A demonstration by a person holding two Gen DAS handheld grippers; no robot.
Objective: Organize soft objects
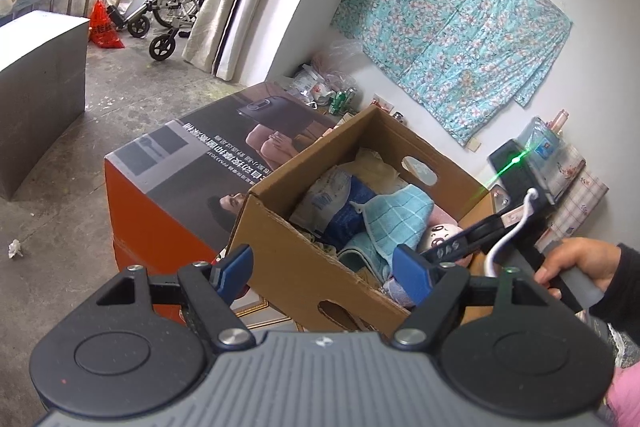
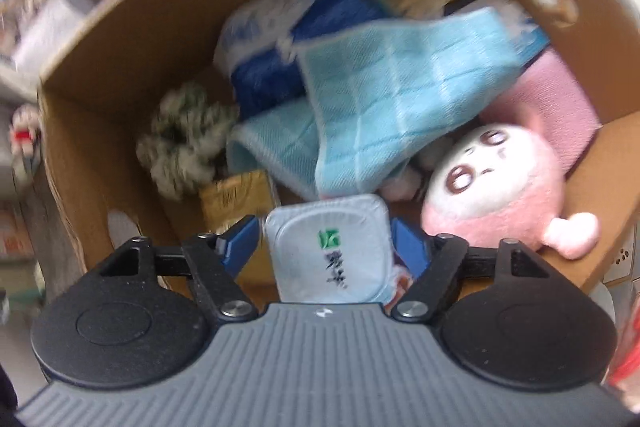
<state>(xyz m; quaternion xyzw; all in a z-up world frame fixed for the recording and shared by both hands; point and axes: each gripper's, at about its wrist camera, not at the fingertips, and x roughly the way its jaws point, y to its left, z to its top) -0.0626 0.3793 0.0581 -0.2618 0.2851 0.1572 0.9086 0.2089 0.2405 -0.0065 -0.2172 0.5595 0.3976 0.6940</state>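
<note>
Tissue pack sits between my right gripper's spread jaws over the box; left gripper is spread, empty.

Both grippers are showing the same build: left gripper and right gripper are each wearing a grey ribbed housing with a small white logo at its front edge, two round black discs at the sides, black linkage arms pinned with silver screws, and blue pads on the fingers. A white cable is curling off the right gripper's body. The hand is wearing a dark sleeve.
</note>
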